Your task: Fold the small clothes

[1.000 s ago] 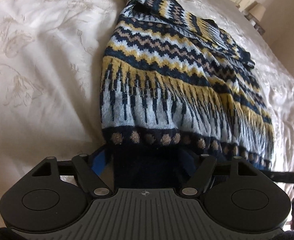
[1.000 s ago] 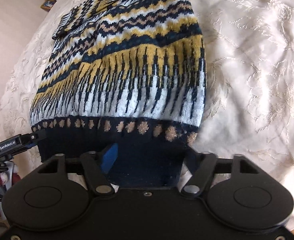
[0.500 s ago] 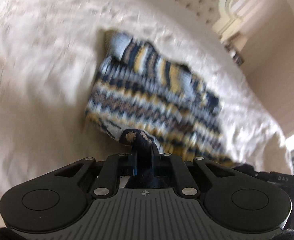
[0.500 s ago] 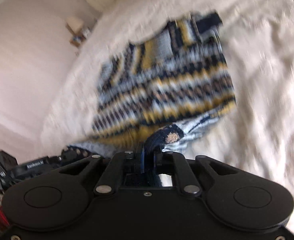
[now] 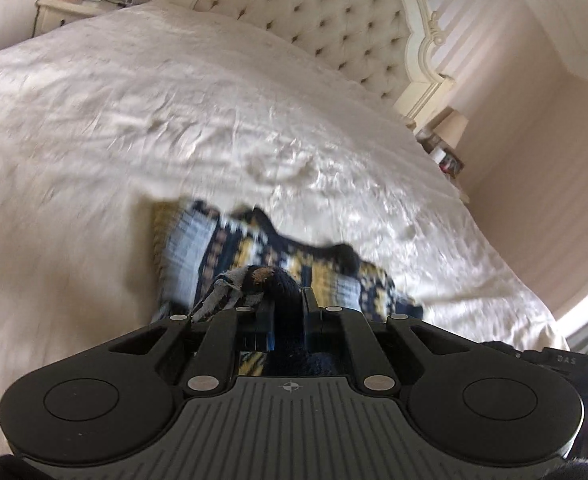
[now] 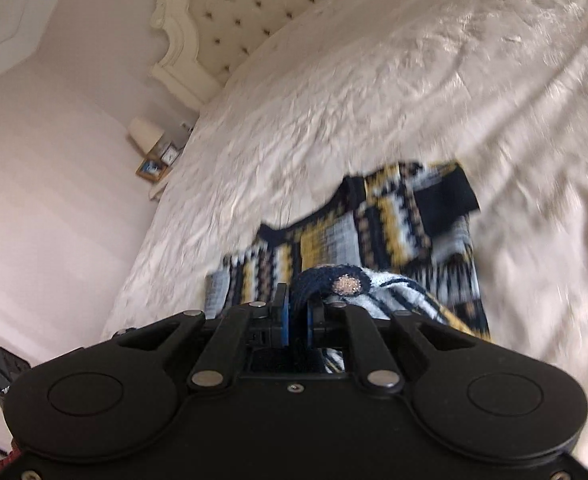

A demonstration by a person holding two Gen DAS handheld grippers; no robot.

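Note:
A small knitted sweater [image 5: 253, 252] with navy, yellow, white and tan bands lies on a cream bedspread [image 5: 133, 120]. It also shows in the right wrist view [image 6: 394, 216]. My left gripper [image 5: 287, 300] is shut on the navy hem at one bottom corner. My right gripper [image 6: 298, 304] is shut on the hem at the other corner. Both hold the hem lifted over the sweater's upper part, with the collar and sleeve ends showing beyond. Both views are motion-blurred.
A tufted cream headboard [image 5: 314, 8] stands at the far end of the bed. A nightstand with a lamp [image 5: 450, 132] stands beside it, and another nightstand [image 5: 69, 0] is at the other side. The bedspread [image 6: 414, 80] spreads wide around the sweater.
Both grippers closed on the sweater's bottom hem, then lifted it and carried it toward the collar. The views tilted up, so the headboard now shows.

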